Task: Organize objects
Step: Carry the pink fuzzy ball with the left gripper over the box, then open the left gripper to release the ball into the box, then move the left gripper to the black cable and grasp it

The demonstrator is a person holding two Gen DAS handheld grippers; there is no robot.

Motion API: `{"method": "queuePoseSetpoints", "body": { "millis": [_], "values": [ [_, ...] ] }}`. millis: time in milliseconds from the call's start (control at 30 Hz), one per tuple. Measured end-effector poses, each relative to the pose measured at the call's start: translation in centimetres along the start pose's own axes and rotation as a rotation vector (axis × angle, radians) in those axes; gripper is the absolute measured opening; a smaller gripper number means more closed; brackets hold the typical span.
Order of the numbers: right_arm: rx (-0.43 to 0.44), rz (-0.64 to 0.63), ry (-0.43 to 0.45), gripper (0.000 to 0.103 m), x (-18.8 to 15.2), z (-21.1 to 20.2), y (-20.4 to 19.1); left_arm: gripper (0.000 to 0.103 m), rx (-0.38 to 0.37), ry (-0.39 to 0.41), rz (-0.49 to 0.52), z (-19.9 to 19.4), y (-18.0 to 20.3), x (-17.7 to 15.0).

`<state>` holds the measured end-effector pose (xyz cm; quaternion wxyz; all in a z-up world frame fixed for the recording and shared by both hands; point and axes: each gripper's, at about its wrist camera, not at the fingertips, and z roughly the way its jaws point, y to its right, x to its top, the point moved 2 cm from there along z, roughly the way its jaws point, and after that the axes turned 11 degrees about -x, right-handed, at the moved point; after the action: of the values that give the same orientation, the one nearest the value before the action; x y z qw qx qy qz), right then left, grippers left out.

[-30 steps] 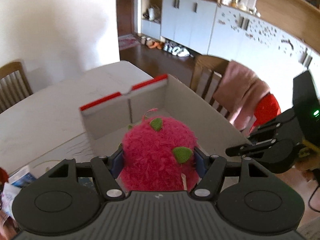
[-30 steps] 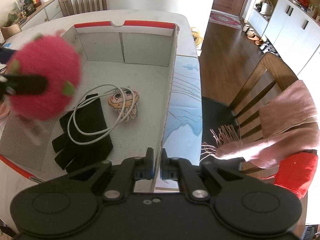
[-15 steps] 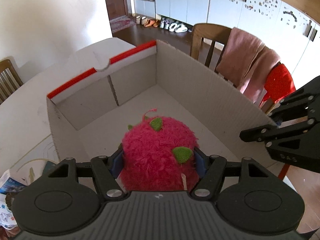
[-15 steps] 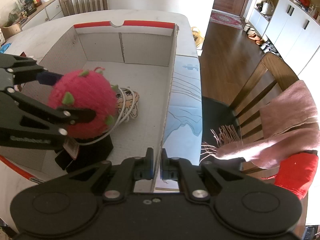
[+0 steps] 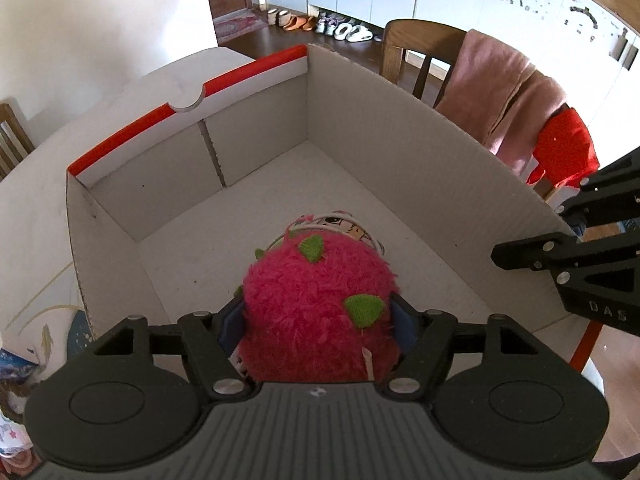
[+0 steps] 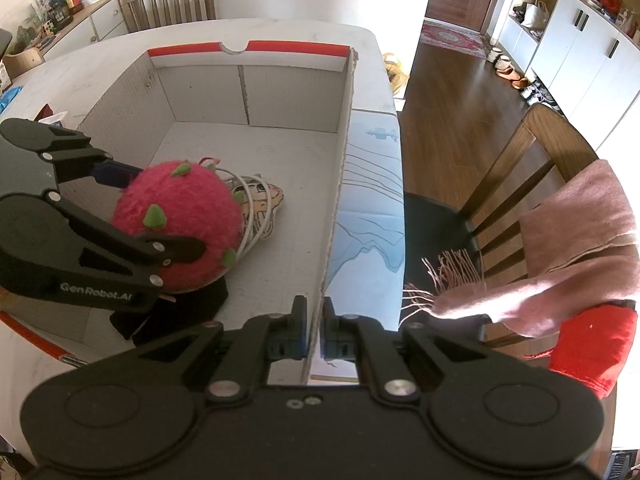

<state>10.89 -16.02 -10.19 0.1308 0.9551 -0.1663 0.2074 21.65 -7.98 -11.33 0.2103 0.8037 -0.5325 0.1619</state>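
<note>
My left gripper (image 5: 318,312) is shut on a fuzzy pink plush ball with green leaves (image 5: 316,304) and holds it low inside the open cardboard box (image 5: 400,152). In the right wrist view the ball (image 6: 180,224) sits over a black glove (image 6: 192,308), a white cable (image 6: 250,232) and a small cartoon-face pouch (image 6: 268,200) on the box floor. My right gripper (image 6: 314,336) is shut on the box's right wall (image 6: 340,168), near its front corner.
The box stands on a white table (image 6: 80,68). A wooden chair (image 6: 532,152) draped with a pink scarf (image 6: 580,232) and a red cloth (image 6: 592,344) stands at the right. Another chair (image 6: 168,0) is behind the table.
My left gripper has carried the pink ball forward and down into the box, over the glove and cable. My right gripper has stayed clamped on the box wall.
</note>
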Motion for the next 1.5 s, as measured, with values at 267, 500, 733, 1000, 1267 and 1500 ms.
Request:
{"method": "queuePoseSetpoints", "body": {
  "millis": [267, 500, 733, 1000, 1267, 1500],
  "values": [
    [0.0, 0.001, -0.001, 0.005, 0.0, 0.0, 0.0, 0.08, -0.032, 0.045, -0.031, -1.2, -0.4, -0.3],
    [0.0, 0.004, -0.003, 0.005, -0.1, 0.0, 0.0, 0.08, -0.077, 0.097, -0.07, -3.3, -0.8, -0.6],
    [-0.001, 0.001, -0.003, 0.005, -0.2, 0.0, 0.0, 0.081, -0.099, 0.154, -0.076, -6.2, -0.5, -1.0],
    [-0.006, 0.0, -0.003, 0.005, -0.3, -0.2, 0.0, 0.082, -0.109, 0.231, -0.114, -10.3, -1.1, -2.5],
    [-0.012, -0.005, -0.007, 0.005, -0.3, -0.3, -0.1, 0.083, -0.024, 0.305, -0.185, -14.3, -3.1, -5.7],
    [-0.015, -0.007, -0.009, 0.005, -0.3, -0.5, -0.1, 0.083, 0.091, 0.33, -0.289, -17.3, -6.8, -9.4]
  ]
}}
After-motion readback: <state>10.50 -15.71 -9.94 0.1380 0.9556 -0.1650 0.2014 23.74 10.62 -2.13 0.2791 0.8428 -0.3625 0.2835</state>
